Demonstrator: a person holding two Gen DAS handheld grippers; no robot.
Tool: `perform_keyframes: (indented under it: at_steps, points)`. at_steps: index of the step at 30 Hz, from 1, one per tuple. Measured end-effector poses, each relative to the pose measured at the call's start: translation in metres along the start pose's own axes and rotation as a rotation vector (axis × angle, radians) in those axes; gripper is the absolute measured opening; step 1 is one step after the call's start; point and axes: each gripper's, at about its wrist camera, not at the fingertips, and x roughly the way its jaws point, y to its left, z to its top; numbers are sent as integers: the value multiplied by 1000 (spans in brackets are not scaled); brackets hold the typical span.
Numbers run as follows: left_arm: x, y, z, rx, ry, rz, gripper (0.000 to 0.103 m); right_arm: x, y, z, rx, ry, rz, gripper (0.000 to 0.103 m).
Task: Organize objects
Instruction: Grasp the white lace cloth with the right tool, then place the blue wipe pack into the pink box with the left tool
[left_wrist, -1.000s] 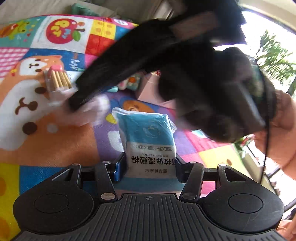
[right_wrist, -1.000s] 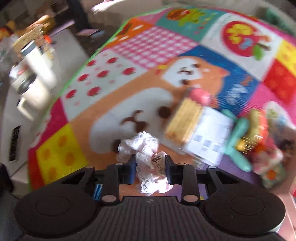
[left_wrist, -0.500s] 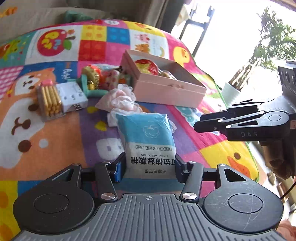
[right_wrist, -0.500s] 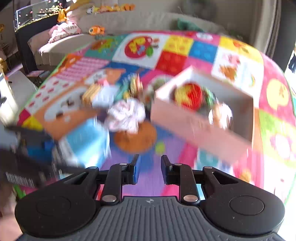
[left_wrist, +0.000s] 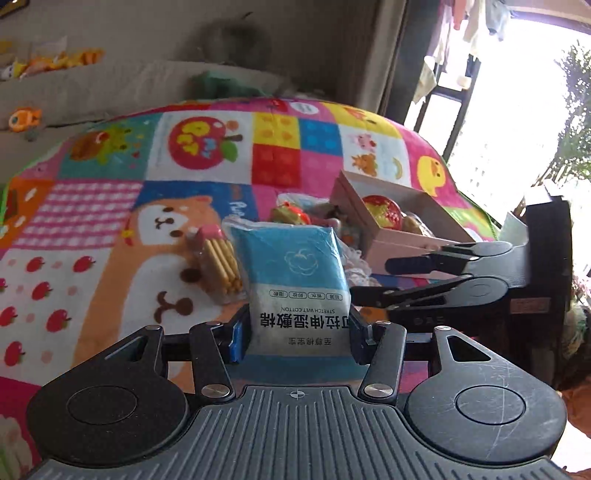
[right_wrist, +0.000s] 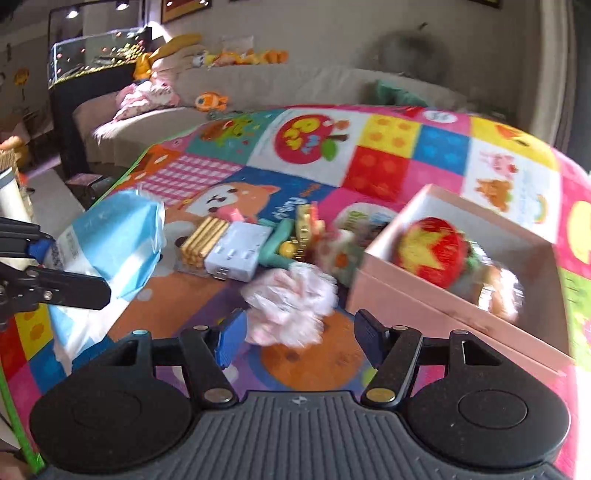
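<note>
Two handheld grippers work above a bright patchwork play mat strewn with small things.

The left gripper (left_wrist: 295, 338) is clamped on a blue packet of wet cotton pads (left_wrist: 293, 280), its blue pads pressing both sides, and holds the packet upright, clear of the play mat (left_wrist: 207, 140). The right gripper (right_wrist: 297, 338) has its jaws opening, with nothing pressed between them; a frilly pink and white cloth bundle (right_wrist: 291, 301) lies on the mat just beyond the fingertips. To the right stands an open pink box (right_wrist: 454, 310) with a red and yellow ball (right_wrist: 430, 254) inside. Behind the bundle lie a pack of biscuit sticks (right_wrist: 201, 240), a small white box (right_wrist: 238, 254) touching it, and a heap of blurred toys.
</note>
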Motion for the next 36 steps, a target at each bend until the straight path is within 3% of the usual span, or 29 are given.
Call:
perform_keyframes:
  at_steps: [3,5,8,14,18,21,26,31,34,36]
  points:
    - [8,6,-1,-19,20,0,56,36,13,3,-35,50,-27,64]
    - [13,9,-3,-28,40,-3,56,46,17,2,-54,78,-26,34]
    - [21,9,-6,-28,67,-4,56,29,13,2,-23,74,10,17]
    - [28,-2,-14,-19,94,-30,56,-46,-15,-18,58,43,46,15]
    - [30,-16,-15,1,103,-57,56,-87,-32,-45,108,35,3,15]
    - [32,-30,-10,-7,94,-134,56,-109,-45,-64,156,19,-57,15]
    - [48,-76,28,54,47,-266,56,-133,-70,-83,242,-37,-139,15]
    - [102,-118,84,34,-24,-333,56,-137,-87,-92,297,-74,-160,15]
    - [150,-128,114,-53,1,-339,56,-135,-93,-99,312,-99,-170,15]
    - [179,-134,123,-44,53,-280,56,-135,-98,-104,328,-112,-171,15]
